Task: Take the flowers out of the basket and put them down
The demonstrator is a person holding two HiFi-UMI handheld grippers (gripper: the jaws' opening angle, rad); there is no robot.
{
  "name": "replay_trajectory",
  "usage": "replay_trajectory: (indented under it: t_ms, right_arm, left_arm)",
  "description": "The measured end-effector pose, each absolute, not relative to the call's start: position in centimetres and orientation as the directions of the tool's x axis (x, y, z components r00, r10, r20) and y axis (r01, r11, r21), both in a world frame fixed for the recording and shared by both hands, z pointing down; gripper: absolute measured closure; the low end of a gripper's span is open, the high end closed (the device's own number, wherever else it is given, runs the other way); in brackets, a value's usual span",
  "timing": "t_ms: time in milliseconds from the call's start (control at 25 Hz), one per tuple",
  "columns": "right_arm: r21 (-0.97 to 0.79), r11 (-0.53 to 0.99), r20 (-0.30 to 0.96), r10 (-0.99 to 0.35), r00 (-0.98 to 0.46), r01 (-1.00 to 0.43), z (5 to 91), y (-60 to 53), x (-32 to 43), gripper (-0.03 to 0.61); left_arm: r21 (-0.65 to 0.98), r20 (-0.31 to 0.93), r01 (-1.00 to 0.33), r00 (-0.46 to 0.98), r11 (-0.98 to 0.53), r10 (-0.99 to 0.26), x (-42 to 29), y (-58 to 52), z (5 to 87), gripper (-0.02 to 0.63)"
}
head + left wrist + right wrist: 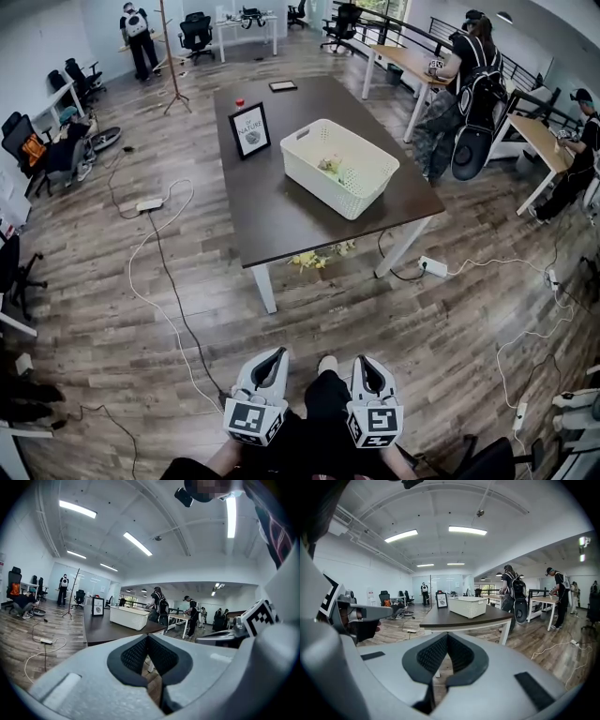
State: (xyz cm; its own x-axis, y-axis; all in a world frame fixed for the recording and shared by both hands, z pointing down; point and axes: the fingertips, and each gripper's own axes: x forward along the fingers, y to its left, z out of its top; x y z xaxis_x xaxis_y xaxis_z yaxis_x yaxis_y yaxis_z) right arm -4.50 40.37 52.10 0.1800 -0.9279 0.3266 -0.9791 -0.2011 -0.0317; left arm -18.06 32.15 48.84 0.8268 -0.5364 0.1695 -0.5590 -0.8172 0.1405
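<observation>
A white slatted basket (315,182) stands on the dark table (281,220), towards its right side, with pale yellow-green flowers (330,168) lying inside it. More pale flowers (309,260) lie on the floor under the table's near edge. My left gripper (274,356) and right gripper (364,362) hang side by side low in the head view, well short of the table, both shut with nothing between the jaws. The left gripper (147,637) looks toward the basket (129,617) from afar. The right gripper (447,634) faces the basket (468,606) too.
A framed sign (250,129), a small red object (240,101) and a tablet (282,85) share the table. Cables and power strips (149,204) (433,267) trail over the wood floor. A person with a backpack (473,84) stands at the right desks. Office chairs (28,150) line the left.
</observation>
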Motion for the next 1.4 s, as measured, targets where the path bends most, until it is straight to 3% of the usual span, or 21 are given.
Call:
replay_trajectory:
  t_ms: [800,1400]
  right_arm:
    - [-0.035,-0.083,0.335,-0.94,0.066,-0.996,52.2,29.6,8.8,0.572]
    - [-0.042,-0.024,0.338,-0.941,0.009,-0.999,52.8,25.9,14.2,0.572]
  left_arm:
    - [0.134,0.214,-0.635,0.768,-0.761,-0.604,-5.7,23.9,49.5,0.606]
    - [0.12,0.215,-0.673,0.735,-0.73,-0.643,0.1,20.7,49.5,0.606]
